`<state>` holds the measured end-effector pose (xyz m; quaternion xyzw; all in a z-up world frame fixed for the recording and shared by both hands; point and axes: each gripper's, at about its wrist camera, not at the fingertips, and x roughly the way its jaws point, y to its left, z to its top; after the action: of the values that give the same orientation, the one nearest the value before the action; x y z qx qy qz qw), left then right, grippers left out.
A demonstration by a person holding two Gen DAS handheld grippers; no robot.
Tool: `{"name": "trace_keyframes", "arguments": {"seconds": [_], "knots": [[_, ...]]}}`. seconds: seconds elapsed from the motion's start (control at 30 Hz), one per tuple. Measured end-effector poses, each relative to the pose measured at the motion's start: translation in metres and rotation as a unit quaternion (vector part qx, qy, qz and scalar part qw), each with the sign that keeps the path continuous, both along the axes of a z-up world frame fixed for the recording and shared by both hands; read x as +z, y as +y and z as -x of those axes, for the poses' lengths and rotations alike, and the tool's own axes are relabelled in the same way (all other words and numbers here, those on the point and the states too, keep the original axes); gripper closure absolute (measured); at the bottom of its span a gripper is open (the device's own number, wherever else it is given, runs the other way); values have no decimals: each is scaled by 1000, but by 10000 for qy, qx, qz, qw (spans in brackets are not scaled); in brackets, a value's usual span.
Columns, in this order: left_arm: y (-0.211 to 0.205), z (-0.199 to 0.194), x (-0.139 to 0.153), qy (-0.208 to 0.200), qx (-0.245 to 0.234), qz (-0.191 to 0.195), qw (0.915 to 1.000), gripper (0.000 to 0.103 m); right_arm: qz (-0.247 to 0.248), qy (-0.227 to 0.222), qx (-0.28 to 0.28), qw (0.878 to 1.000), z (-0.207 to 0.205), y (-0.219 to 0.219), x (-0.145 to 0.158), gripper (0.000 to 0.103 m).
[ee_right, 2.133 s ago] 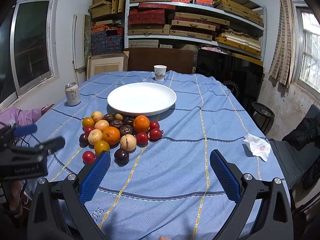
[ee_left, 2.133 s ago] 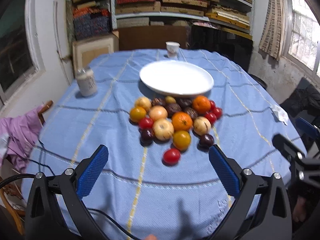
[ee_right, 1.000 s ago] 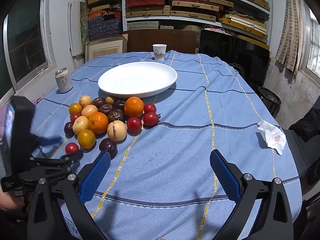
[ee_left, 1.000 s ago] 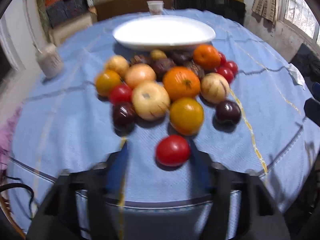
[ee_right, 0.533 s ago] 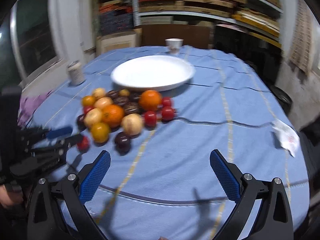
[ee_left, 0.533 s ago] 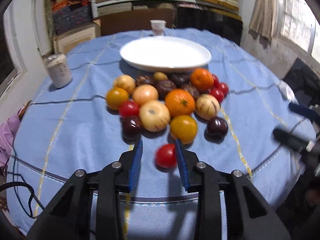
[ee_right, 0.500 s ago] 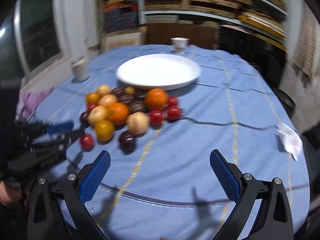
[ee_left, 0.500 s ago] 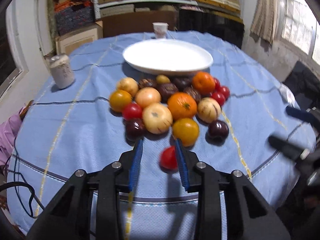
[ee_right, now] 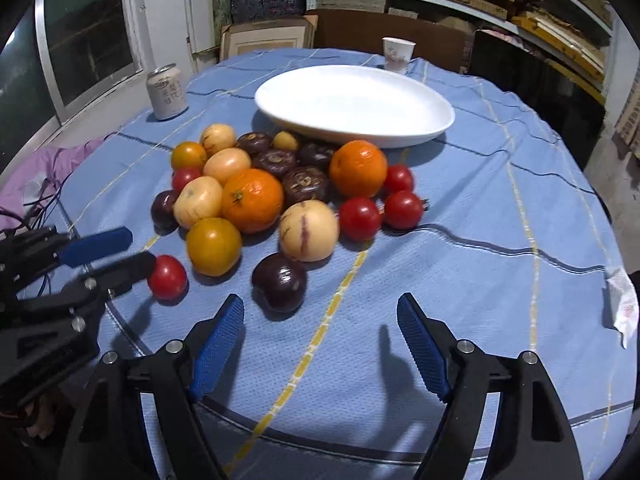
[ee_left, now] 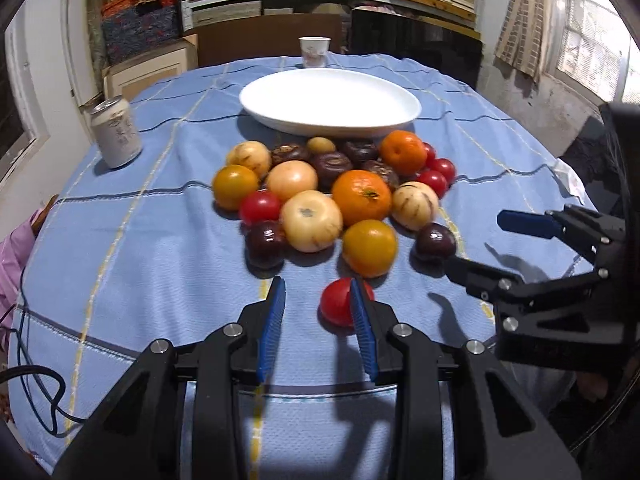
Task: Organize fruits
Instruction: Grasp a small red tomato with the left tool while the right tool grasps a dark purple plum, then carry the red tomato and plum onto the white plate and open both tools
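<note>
Left wrist view: the red tomato [ee_left: 338,306] sits on the blue tablecloth [ee_left: 140,260] apart from the fruit heap, on the near side of the yellow tomato [ee_left: 370,248]. It lies at the tip of the left gripper [ee_left: 318,282], not between its pads. Those jaws have just been closing and now stand narrow, with a slim gap that holds nothing. The right-hand finger crosses in front of the tomato. Whether it touches the skin is hard to tell from either camera, though the right wrist view shows the fruit just beyond the fingertip.

The right gripper [ee_right: 320,300] has also been closing. It is still wide and empty, aimed at bare cloth just beside the dark plum [ee_right: 280,282]. The white plate [ee_left: 280,120] waits empty behind the heap.

The main risk, as I judge it, is the round tomato. A narrow jaw pushed forward would nudge it along, and it could roll into the heap or off toward the table edge. The left jaws need to spread again before they straddle it. The two grippers work near each other here, so a sideways reach could knock one against the other. The plum could roll just as easily if clipped off-centre.
</note>
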<state>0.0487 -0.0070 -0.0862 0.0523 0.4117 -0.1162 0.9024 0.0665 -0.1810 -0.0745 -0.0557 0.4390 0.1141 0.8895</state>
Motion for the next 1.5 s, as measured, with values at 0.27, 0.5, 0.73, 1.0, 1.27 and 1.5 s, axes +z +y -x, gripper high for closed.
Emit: {"name": "trace_keyframes", "arguments": {"seconds": [0.27,0.5,0.73,1.0,1.27,1.5], "knots": [[-17,5,0,46,-457,18,9989,70,-1,114,-154,9998,4,-14,-6,23],[-17,-4,-12,242,-400,52,9989,66,-2,114,-197,9997,5,-16,-7,23],[-20,-8,-19,328,-535,156,9979,71,-16,131,-221,9997,6,-18,-9,23],[-22,-13,-25,399,-487,161,9979,71,-40,162,-255,9995,8,-21,-11,23],[-5,-4,1,-57,-231,318,9992,74,-90,158,-16,9998,8,-12,-11,23],[12,3,13,-223,-51,300,9993,74,-255,212,245,9992,-6,7,-11,41]]}}
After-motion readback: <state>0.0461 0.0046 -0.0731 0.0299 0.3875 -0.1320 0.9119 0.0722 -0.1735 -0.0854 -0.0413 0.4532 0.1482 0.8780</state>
